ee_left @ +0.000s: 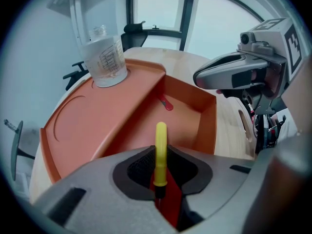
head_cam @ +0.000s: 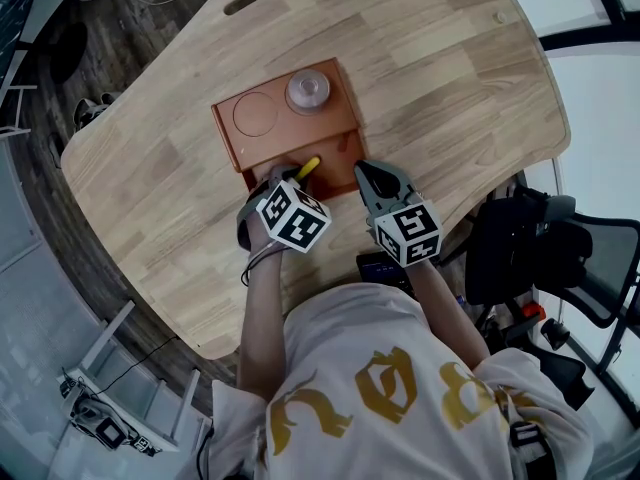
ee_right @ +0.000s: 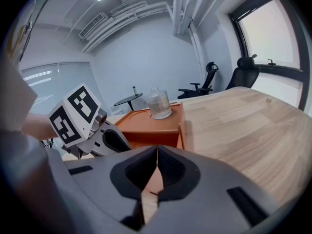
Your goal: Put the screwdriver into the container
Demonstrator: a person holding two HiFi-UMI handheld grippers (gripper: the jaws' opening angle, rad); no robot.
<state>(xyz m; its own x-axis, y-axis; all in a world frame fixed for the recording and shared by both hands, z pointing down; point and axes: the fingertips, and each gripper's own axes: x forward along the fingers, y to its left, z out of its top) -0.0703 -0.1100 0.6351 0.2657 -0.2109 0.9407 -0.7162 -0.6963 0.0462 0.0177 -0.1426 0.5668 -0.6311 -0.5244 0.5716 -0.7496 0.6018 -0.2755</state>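
Note:
An orange container tray (head_cam: pixel 240 138) sits on the wooden table, with a lower open compartment (ee_left: pixel 187 113) at its near side. My left gripper (head_cam: pixel 287 180) is shut on a screwdriver with a yellow handle (ee_left: pixel 160 152), whose tip (head_cam: pixel 310 164) sticks out over that compartment. In the left gripper view the handle stands up between the jaws. My right gripper (head_cam: pixel 370 180) hovers just right of the tray's near corner, its jaws closed together with nothing between them (ee_right: pixel 156 172).
A clear measuring cup (head_cam: pixel 308 90) stands on the tray's raised shelf, beside a round recess (head_cam: pixel 256 114). A small red piece (ee_left: pixel 165 103) lies in the lower compartment. Office chairs (head_cam: pixel 560 258) stand right of the table (head_cam: pixel 450 78).

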